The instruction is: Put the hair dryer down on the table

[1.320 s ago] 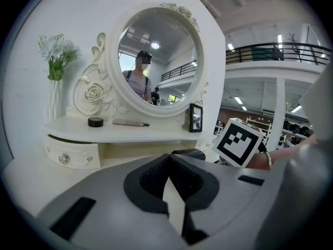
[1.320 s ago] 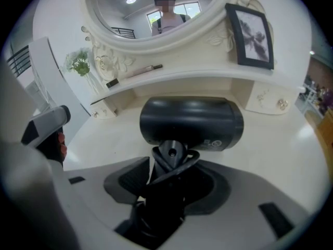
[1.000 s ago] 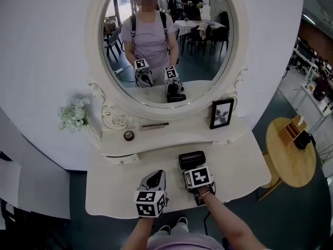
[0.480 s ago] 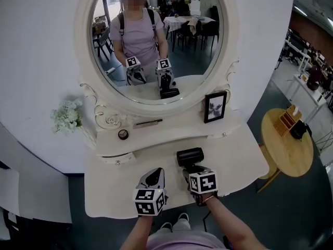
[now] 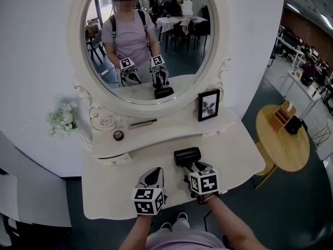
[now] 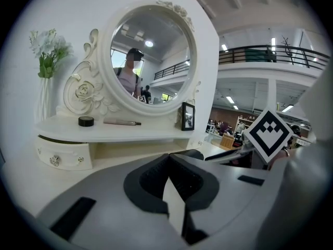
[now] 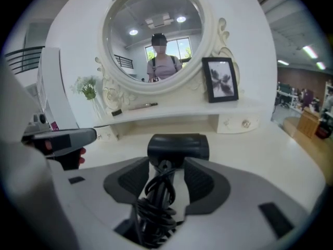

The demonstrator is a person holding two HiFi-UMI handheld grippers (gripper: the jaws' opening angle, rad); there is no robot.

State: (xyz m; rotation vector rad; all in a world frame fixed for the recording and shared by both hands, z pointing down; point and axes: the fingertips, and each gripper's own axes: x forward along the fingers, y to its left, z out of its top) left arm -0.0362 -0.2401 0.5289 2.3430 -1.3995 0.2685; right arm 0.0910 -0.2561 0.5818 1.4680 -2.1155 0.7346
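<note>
Setting down the hair dryer: judged nearly complete.
Hair dryer (image 5: 187, 156) lies on the table (image 5: 117, 191), barrel toward the far side. Its corded handle sits between the right gripper (image 7: 165, 166) jaws, which stand apart with a gap showing. Left gripper (image 6: 167, 165), just to its left, has jaws together, empty. Remaining: draw right gripper clear.

The right gripper (image 7: 166, 165) holds its jaws apart on either side of the black hair dryer (image 7: 178, 146), whose handle is wrapped in a coiled cord (image 7: 155, 204). Its barrel lies crosswise on the white dressing table (image 7: 260, 152).
</note>
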